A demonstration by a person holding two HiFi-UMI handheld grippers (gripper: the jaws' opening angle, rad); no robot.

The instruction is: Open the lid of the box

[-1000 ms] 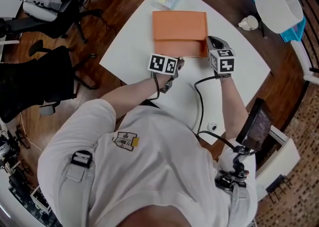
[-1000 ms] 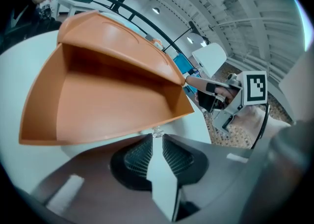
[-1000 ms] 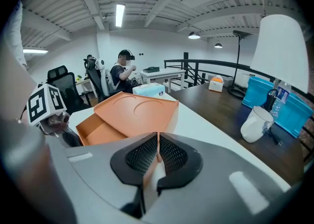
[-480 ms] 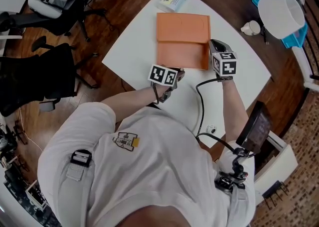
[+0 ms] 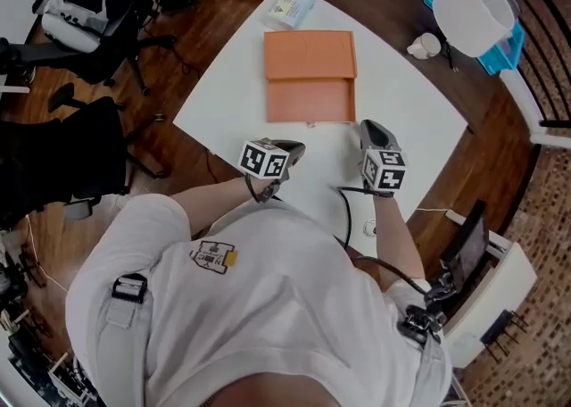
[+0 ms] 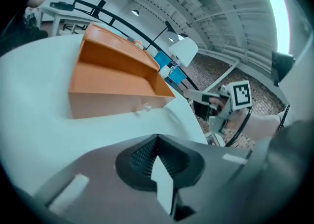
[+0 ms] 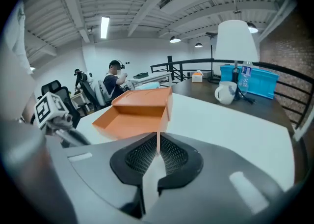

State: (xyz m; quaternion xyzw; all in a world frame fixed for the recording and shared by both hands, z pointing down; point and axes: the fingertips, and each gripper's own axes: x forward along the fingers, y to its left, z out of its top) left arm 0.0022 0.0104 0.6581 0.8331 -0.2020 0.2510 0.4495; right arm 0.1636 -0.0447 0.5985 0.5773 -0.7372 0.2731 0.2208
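Left gripper [image 5: 293,147]: grey plastic body with black ribbed pads. Its jaws are pressed together and nothing sits between them. It hangs just in front of the box's near left corner, clear of the box, and carries a marker cube on top.

Right gripper [image 5: 371,130]: same build. Its jaws are likewise closed and empty. It sits off the box's near right corner, not touching it.

Box [image 5: 310,99]: orange, rectangular and shallow, with thin matte walls like card or plastic. It lies open on the table [image 5: 401,102], and the tray looks bare inside. A small pale catch [image 6: 145,107] sits on its near wall.

Lid [image 5: 310,54]: orange flat panel with a shallow rim, joined along the box's far edge and thrown back beyond the tray.

Table: white, smooth, with rounded corners.

Packet [image 5: 290,7]: pale and flat, beyond the box at the table's far corner.

Mug [image 5: 426,44]: white and glossy, beyond the box to its right, off the table.

Lamp shade [image 5: 473,12]: white cone, further right of the mug, over a blue tray [image 5: 508,46].

Cable [image 5: 343,211]: black, looping on the table nearer than the box, beside the right gripper.
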